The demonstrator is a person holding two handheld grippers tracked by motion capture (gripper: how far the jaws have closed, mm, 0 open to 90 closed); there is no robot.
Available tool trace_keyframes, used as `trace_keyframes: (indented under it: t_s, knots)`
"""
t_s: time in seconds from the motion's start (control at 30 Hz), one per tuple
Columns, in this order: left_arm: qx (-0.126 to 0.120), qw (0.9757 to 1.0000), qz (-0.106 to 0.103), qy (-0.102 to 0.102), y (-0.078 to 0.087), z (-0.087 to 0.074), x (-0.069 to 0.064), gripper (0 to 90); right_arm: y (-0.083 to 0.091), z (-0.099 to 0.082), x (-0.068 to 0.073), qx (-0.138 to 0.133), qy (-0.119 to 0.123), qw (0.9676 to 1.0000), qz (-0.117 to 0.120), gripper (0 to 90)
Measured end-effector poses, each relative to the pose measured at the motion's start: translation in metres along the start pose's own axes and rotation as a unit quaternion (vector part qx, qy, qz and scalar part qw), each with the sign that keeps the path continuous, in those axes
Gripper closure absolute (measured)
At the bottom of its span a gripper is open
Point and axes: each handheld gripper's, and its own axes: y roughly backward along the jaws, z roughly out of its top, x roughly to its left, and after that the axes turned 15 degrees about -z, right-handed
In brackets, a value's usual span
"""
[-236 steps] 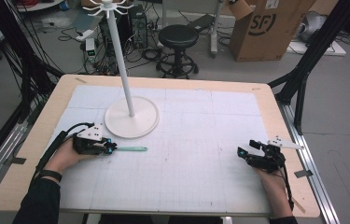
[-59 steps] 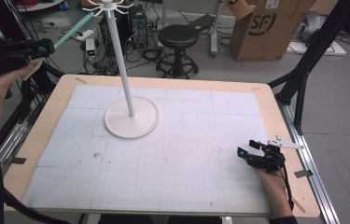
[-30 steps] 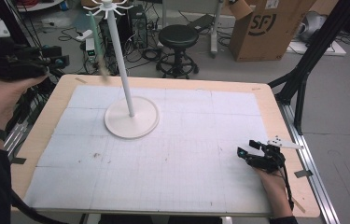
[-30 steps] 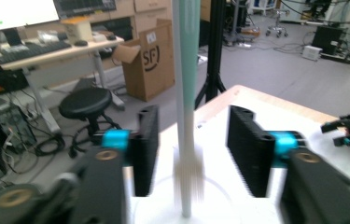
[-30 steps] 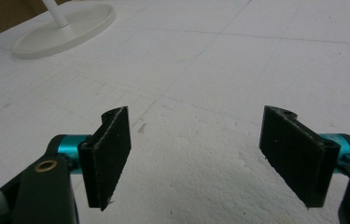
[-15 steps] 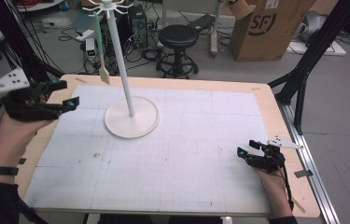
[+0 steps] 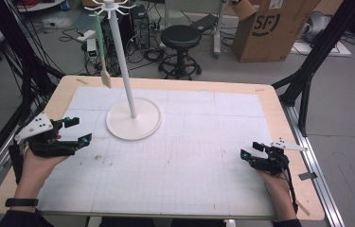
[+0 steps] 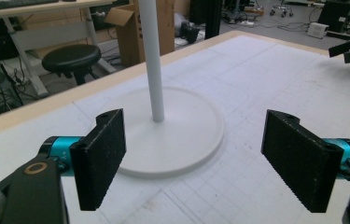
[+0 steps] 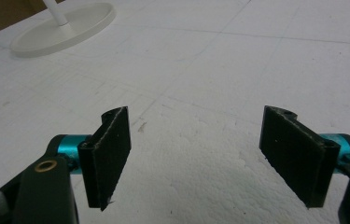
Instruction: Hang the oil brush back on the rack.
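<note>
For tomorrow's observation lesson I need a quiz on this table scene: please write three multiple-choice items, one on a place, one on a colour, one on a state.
1. Where is the spatula?
A. Hanging from a hook at the top of the stand
B. Lying flat on the table
C. Held in the right gripper

2. What colour is the stand's round base?
A. Black
B. White
C. Red

3. How is the left gripper?
A. Shut on the spatula
B. Shut on the pole
C. Open, nothing between its fingers

Key:
1. A: the spatula dangles from the top of the stand, clear of the table.
2. B: the base is a white disc, like its pole.
3. C: the left gripper has just been opening; its fingers stand wide apart with only the base beyond them.
</note>
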Motion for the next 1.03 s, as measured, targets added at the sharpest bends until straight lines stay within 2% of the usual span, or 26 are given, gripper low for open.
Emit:
trace_keyframes:
  t_s: [0.1, 0.17, 0.23, 0.33, 0.5, 0.6, 1.03]
  knots:
    - [0.002, 1.0, -0.002, 0.006, -0.004, -0.015, -0.001, 21.3, 0.0, 0.0, 0.0, 0.0, 0.001, 1.0, 0.0, 24.4]
    - [0.003, 1.0, 0.004, 0.006, -0.005, -0.024, -0.002, 21.5, 0.0, 0.0, 0.0, 0.0, 0.001, 1.0, -0.002, 24.3]
    - [-0.007, 0.9999, 0.005, 0.014, -0.005, -0.032, -0.002, 21.5, 0.0, 0.0, 0.001, 0.002, 0.001, 1.0, -0.002, 24.4]
    - [-0.001, 0.9997, 0.007, 0.022, -0.006, -0.042, -0.003, 20.7, 0.0, 0.0, 0.001, 0.0, 0.002, 1.0, -0.002, 24.3]
    - [-0.015, 0.9994, 0.006, 0.031, -0.009, -0.054, -0.003, 20.6, 0.0, 0.0, 0.0, 0.0, 0.002, 1.0, -0.002, 24.3]
    - [0.008, 0.9995, 0.004, 0.031, -0.014, -0.057, -0.003, 20.0, 0.0, 0.0, 0.001, 0.001, 0.002, 1.0, -0.002, 24.3]
    - [0.024, 0.9992, -0.005, 0.032, -0.021, -0.062, -0.005, 19.2, 0.0, 0.0, 0.0, 0.001, 0.002, 1.0, -0.002, 24.3]
